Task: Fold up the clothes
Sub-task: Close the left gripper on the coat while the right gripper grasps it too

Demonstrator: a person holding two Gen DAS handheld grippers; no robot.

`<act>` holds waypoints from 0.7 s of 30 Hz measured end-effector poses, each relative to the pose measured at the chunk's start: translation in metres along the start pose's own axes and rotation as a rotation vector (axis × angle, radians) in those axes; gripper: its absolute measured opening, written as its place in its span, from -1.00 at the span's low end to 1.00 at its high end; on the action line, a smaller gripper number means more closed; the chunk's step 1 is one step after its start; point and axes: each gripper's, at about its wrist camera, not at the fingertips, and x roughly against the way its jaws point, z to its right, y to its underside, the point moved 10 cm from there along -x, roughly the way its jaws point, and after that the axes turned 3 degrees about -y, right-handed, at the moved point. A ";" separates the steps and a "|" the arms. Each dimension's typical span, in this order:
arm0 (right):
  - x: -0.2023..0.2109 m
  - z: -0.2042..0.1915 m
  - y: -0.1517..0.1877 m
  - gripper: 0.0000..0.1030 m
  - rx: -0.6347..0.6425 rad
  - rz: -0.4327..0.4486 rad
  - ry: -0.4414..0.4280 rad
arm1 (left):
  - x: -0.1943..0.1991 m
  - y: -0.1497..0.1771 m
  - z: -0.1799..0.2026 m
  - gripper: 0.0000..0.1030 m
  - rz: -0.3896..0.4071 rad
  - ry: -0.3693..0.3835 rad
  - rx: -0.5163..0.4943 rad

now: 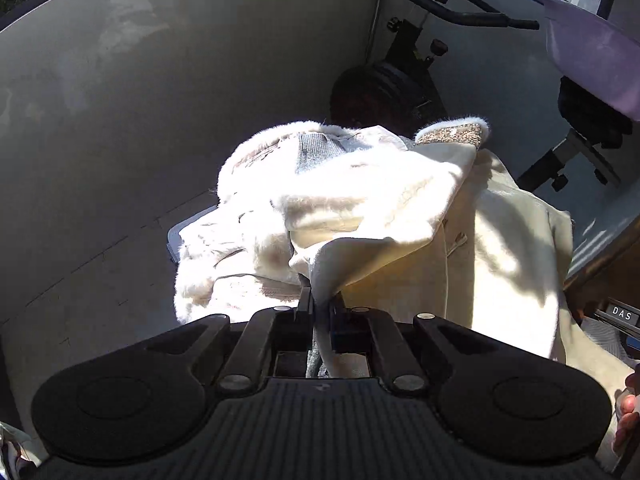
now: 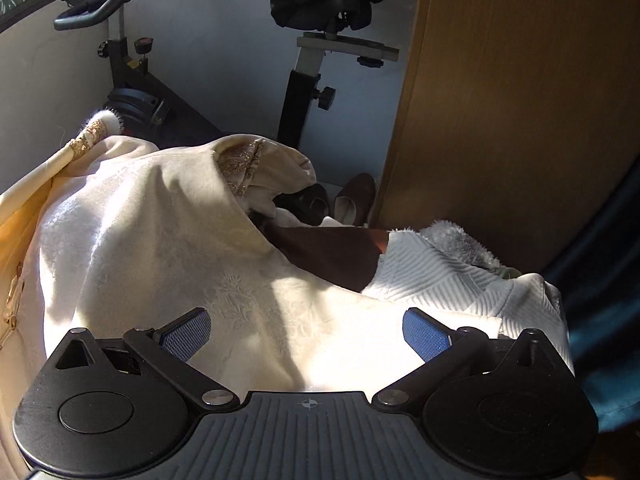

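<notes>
Cream brocade coat (image 1: 400, 208), fur-trimmed, heaped in sunlight: left gripper (image 1: 320, 312) pinching one edge, right gripper (image 2: 306, 336) spread wide above the cloth; best lifted taut, folding evenly.

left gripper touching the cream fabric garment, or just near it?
Touching. The left wrist view shows the left gripper shut on a fold of the cream embroidered garment, fabric pinched between its fingers.

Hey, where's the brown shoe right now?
In the right wrist view, the brown shoe sits on the floor in the upper middle, just left of the wooden cabinet, behind the cream garment and below the exercise bike's seat post.
</notes>
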 end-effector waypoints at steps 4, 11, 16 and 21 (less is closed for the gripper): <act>-0.018 -0.023 -0.031 0.98 0.007 0.054 -0.046 | -0.030 0.010 0.013 -0.26 -0.035 0.023 -0.030; -0.063 -0.064 -0.084 0.97 0.149 0.157 -0.113 | -0.063 0.034 0.043 0.40 -0.062 0.001 -0.124; -0.054 -0.084 -0.080 -0.51 0.180 0.155 -0.235 | -0.040 0.023 0.032 -0.64 -0.054 0.027 -0.078; -0.024 -0.100 -0.064 -1.00 0.211 0.158 -0.373 | -0.005 -0.004 0.008 -0.66 0.028 0.019 -0.007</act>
